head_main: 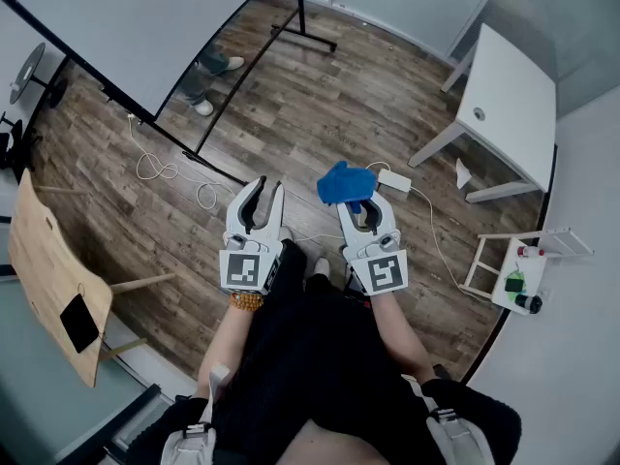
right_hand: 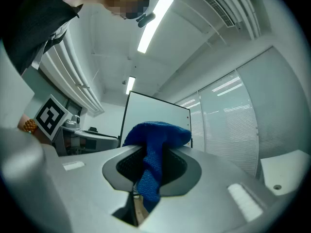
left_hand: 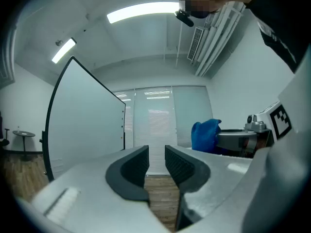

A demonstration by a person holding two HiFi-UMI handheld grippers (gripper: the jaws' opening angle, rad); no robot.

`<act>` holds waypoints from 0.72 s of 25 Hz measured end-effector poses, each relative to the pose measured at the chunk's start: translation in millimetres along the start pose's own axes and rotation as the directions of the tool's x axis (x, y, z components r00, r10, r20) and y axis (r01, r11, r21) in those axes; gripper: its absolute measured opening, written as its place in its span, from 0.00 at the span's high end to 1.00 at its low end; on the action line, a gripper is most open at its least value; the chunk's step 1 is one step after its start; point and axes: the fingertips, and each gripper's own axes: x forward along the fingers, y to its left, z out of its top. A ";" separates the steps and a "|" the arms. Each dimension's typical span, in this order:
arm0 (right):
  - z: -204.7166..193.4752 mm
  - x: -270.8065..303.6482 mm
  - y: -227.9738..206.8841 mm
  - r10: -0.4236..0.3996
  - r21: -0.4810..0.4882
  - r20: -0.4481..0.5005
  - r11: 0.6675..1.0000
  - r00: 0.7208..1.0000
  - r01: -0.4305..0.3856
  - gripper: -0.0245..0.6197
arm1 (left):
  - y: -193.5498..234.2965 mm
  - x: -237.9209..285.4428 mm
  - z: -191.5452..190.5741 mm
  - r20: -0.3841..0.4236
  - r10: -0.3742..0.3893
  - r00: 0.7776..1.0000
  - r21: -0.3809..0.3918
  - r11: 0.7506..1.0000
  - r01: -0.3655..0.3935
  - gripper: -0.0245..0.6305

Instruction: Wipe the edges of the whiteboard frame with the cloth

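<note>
the right gripper is clenched on the blue cloth, which bunches up past its jaw tips. the left gripper is released: its jaws stand a little apart with nothing between them. both are held low in front of the person, well apart from the whiteboard and on its near side, so the cloth has not yet met the frame.

the step in hand looks like carrying the cloth up to the whiteboard. to do it well, bring the loose bunch of cloth, not the bare jaw tips, onto the dark frame, or hard metal will scrape it. start at a corner of the whiteboard and run along one edge in a single steady pass, pressing lightly so the cloth folds over the lip of the frame. keep the grasp firm, since only a narrow fold sits between the jaws and drag could pull it free. the empty left gripper could steady the whiteboard, which stands on a thin stand and may shift when pushed. mind the cable on the floor below the whiteboard when stepping closer.

counted: one whiteboard, one cloth, two grippers, one white worktop far right of the whiteboard.
</note>
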 end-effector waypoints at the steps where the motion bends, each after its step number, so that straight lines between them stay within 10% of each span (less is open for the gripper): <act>1: 3.3 10.5 -1.1 0.008 0.000 0.031 1.000 0.999 -0.008 0.81 | 7.0 7.6 -1.5 0.003 0.003 1.000 -0.001 1.000 -0.003 0.65; 18: 19.0 242.4 -97.4 0.018 -0.053 0.049 0.998 0.999 -0.015 0.79 | 140.1 226.6 -2.0 0.067 -0.125 0.990 -0.034 0.991 0.127 0.65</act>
